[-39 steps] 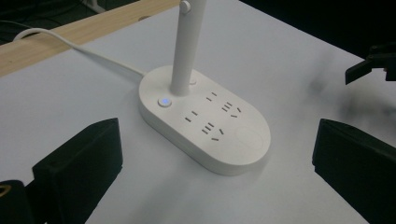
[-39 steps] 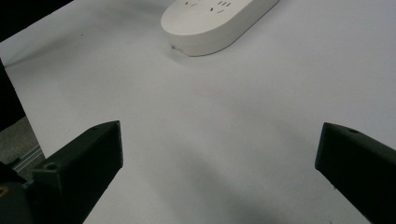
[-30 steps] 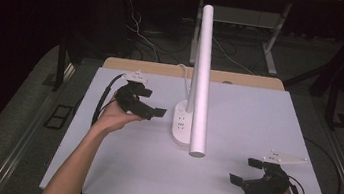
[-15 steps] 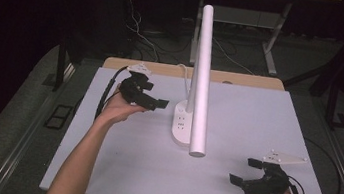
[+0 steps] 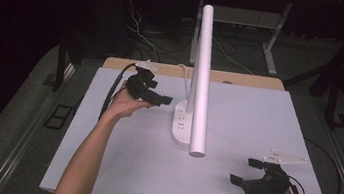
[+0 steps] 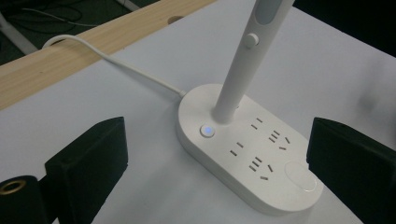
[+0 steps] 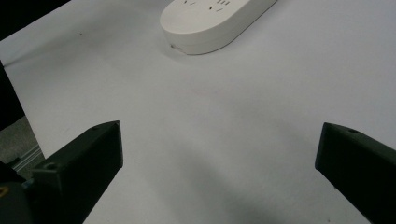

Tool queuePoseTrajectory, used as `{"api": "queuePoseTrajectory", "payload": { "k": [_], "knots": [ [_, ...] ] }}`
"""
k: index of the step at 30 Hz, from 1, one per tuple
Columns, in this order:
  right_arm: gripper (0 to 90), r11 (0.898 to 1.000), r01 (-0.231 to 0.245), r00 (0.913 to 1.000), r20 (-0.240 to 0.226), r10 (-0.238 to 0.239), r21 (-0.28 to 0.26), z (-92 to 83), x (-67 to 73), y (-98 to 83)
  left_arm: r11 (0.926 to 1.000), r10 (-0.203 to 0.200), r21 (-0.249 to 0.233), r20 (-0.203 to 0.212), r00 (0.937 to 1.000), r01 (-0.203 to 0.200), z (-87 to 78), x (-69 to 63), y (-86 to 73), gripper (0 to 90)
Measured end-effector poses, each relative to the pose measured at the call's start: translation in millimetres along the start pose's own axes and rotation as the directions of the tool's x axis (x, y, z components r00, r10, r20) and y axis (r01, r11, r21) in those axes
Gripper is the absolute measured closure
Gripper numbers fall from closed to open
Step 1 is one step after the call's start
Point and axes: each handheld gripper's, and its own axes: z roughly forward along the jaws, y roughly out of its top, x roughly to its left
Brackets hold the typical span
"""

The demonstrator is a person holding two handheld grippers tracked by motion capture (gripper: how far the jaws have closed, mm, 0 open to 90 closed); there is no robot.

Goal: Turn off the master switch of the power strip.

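A white desk lamp stands mid-table on an oval socket base (image 5: 181,124), and its long tube (image 5: 201,80) leans toward me. My left gripper (image 5: 158,93) hovers just left of the base, open, jaws pointing at it. In the left gripper view the open left gripper (image 6: 219,140) frames the base (image 6: 252,149), where a small button (image 6: 207,130) glows blue at the foot of the stem (image 6: 238,74). My right gripper (image 5: 245,171) rests near the table's front right, open and holding nothing. The right gripper view has the right gripper (image 7: 222,140) over bare table, with the base end (image 7: 210,21) far ahead.
A white cord (image 6: 116,60) runs from the base toward the wooden strip (image 5: 193,73) along the table's back edge. The white tabletop (image 5: 257,123) has free room on both sides of the lamp. Dark floor, cables and table legs lie beyond.
My left gripper has moved a little back and right, closer to the lamp base. The right gripper has stayed put.
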Motion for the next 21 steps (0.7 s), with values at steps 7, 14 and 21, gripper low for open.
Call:
{"api": "queuePoseTrajectory", "payload": {
  "k": [7,14,21],
  "knots": [
    [0.1,1.000,0.001,1.0000,-0.001,-0.001,0.002,0.0,-0.3,-0.1,1.0000,-0.008,-0.004,-0.006,0.9999,0.008,10.1,4.7,2.7,7.3],
    [0.1,1.000,0.002,1.0000,-0.001,-0.002,0.004,-0.1,-0.6,-0.1,0.9999,-0.012,0.005,-0.006,0.9999,0.012,19.5,6.8,3.3,10.8],
    [0.1,1.000,0.002,1.0000,-0.001,-0.002,0.004,0.1,-0.9,-0.1,0.9988,-0.043,0.024,0.014,0.9990,0.042,29.5,10.9,0.0,14.2]
  ]
}}
